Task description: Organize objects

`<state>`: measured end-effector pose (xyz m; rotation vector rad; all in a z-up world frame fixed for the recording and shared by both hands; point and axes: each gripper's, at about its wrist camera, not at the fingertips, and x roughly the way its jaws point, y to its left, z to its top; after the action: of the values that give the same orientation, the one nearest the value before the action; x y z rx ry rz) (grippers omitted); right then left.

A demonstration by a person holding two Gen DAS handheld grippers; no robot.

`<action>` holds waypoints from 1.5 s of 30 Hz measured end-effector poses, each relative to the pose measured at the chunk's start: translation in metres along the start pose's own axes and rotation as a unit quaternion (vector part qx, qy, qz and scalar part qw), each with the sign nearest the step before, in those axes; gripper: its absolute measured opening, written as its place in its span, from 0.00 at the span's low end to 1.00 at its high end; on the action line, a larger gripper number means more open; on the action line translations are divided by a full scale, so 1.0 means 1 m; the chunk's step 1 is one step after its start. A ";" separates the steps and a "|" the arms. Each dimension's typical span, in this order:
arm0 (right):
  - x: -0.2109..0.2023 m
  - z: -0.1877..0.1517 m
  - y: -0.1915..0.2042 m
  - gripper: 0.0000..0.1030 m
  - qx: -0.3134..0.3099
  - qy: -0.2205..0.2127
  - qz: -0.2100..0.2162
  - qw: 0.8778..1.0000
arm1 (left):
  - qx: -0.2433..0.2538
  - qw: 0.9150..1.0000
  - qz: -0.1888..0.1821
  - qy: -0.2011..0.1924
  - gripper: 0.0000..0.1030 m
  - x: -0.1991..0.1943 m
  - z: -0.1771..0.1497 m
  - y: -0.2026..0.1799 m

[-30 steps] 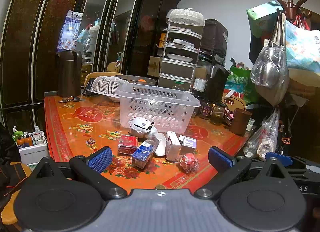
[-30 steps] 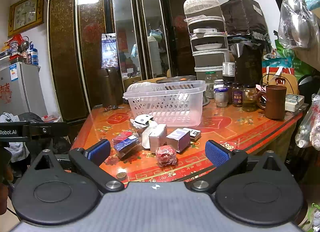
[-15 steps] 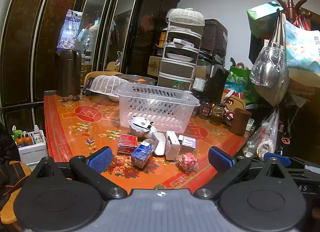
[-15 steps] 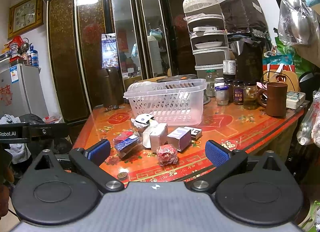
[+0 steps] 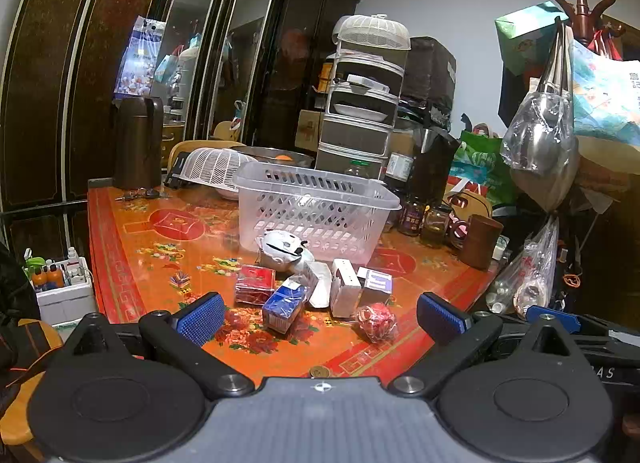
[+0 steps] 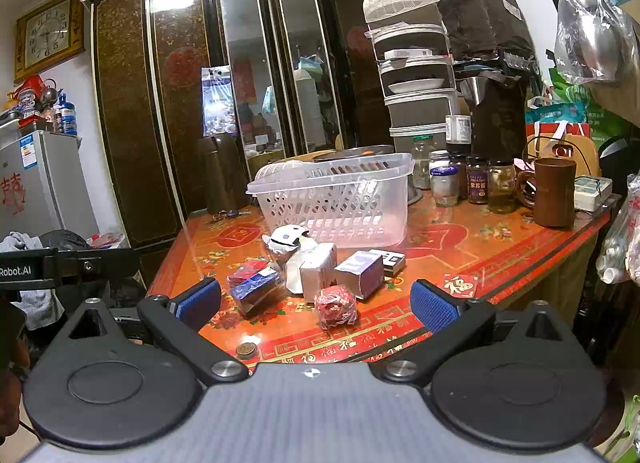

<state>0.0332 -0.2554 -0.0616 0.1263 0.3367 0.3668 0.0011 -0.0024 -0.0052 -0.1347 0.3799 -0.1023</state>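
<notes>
A clear plastic basket (image 5: pixel 316 215) (image 6: pixel 340 203) stands on the orange patterned table (image 5: pixel 168 247) (image 6: pixel 480 247). In front of it lies a cluster of small items: a white toy (image 5: pixel 282 245) (image 6: pixel 288 237), a red box (image 5: pixel 254 285), a blue box (image 5: pixel 284 303) (image 6: pixel 256 289), a white carton (image 5: pixel 344 287) (image 6: pixel 316 271), a grey box (image 5: pixel 376 285) (image 6: pixel 360 273) and a red rubber-band ball (image 5: pixel 376 321) (image 6: pixel 335 305). My left gripper (image 5: pixel 320 321) and right gripper (image 6: pixel 316 305) hover open before the table's near edge, short of the cluster, holding nothing.
Jars (image 6: pixel 476 183), a brown mug (image 6: pixel 554 191) and a tiered food cover (image 6: pixel 416 75) crowd the table's back right. A dark thermos (image 5: pixel 138 143) stands back left. A coin (image 6: pixel 246 350) lies near the front edge. Bags hang at the right (image 5: pixel 540 135).
Both grippers have edged slightly closer to the table; the items have not moved and both stay open.
</notes>
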 end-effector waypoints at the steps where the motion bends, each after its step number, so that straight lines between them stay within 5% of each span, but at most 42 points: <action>1: 0.000 0.000 0.000 1.00 0.000 0.000 0.000 1.000 | 0.003 1.000 0.001 0.001 1.00 0.000 0.000 0.000; 20: 0.017 -0.018 -0.005 1.00 0.011 0.003 -0.006 1.000 | -0.041 0.998 0.000 0.047 1.00 0.019 -0.017 0.012; 32: 0.077 -0.055 -0.020 1.00 0.013 0.011 -0.028 0.999 | 0.008 0.998 0.017 0.053 0.96 0.099 -0.034 0.020; 40: 0.099 -0.061 -0.018 1.00 -0.005 0.021 -0.024 0.999 | 0.006 0.996 -0.008 0.088 0.81 0.146 -0.025 0.015; 45: 0.106 -0.062 -0.017 1.00 -0.014 0.018 -0.025 0.999 | 0.040 0.993 0.016 0.106 0.65 0.163 -0.022 0.012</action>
<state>0.1104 -0.2276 -0.1544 0.0828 0.3686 0.3238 0.1438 -0.0129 -0.0866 -0.0388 0.5896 -0.1013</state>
